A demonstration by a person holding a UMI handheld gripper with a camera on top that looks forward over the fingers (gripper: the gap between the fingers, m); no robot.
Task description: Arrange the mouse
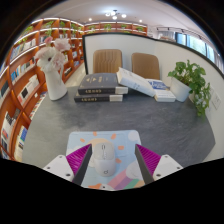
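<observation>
A white computer mouse [102,161] lies on a pastel mouse mat [112,150] with orange dots and rainbow stripes, on the grey table [120,115]. My gripper [106,164] has its two magenta-padded fingers at either side of the mouse. The left pad [78,157] is close to the mouse's left flank. The right pad [146,158] stands well apart from it, with mat showing in between. The mouse rests on the mat between the open fingers.
A stack of dark books [100,88] and a white book [134,82] lie beyond the mat. A white pitcher [53,78] stands at the left, a potted plant [192,82] at the right. Two chairs [108,61] and bookshelves [30,70] lie behind.
</observation>
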